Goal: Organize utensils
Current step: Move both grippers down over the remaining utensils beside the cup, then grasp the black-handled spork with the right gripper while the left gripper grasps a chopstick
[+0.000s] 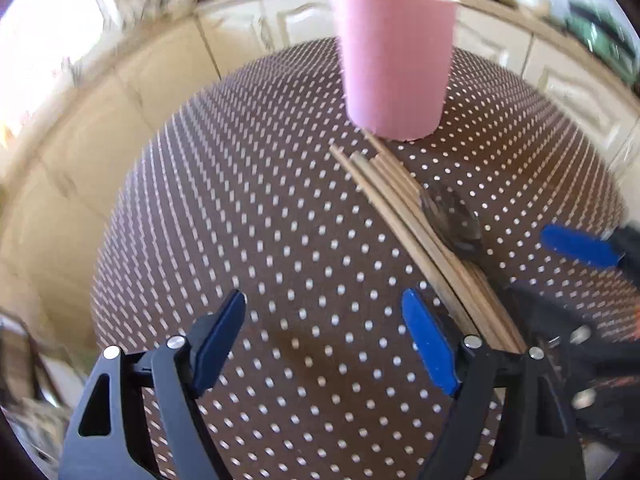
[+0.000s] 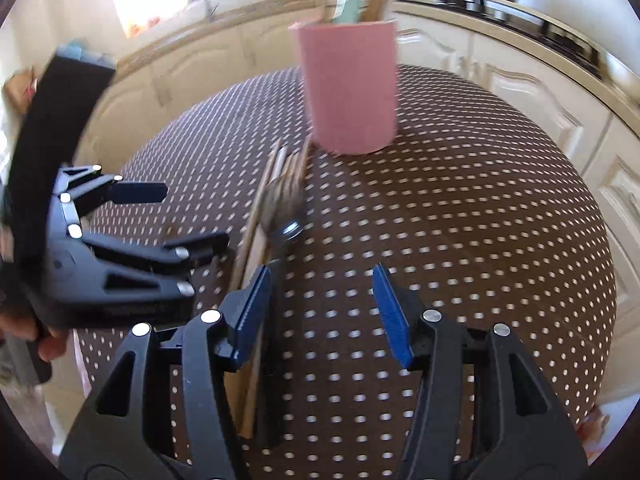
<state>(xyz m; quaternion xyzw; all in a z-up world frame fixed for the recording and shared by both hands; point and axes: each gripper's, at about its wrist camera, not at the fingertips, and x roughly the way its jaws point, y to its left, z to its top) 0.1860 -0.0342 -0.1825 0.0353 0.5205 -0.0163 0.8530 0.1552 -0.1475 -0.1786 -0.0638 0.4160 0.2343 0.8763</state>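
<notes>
A pink cup (image 1: 394,64) stands at the far side of the round table, with a teal utensil and wooden sticks in it; it also shows in the right wrist view (image 2: 350,88). A bundle of wooden chopsticks (image 1: 404,216) lies in front of it, with a metal fork (image 1: 456,224) on top; both show in the right wrist view, the chopsticks (image 2: 276,176) and the fork (image 2: 286,216). My left gripper (image 1: 324,306) is open and empty, just left of the chopsticks. My right gripper (image 2: 322,280) is open and empty, just right of them.
The table wears a brown cloth with white dots (image 1: 260,240). Cream kitchen cabinets (image 1: 160,64) run around behind it. A stove (image 2: 520,20) sits at the back right. The other gripper shows in each view, the right one (image 1: 580,246) and the left one (image 2: 168,208).
</notes>
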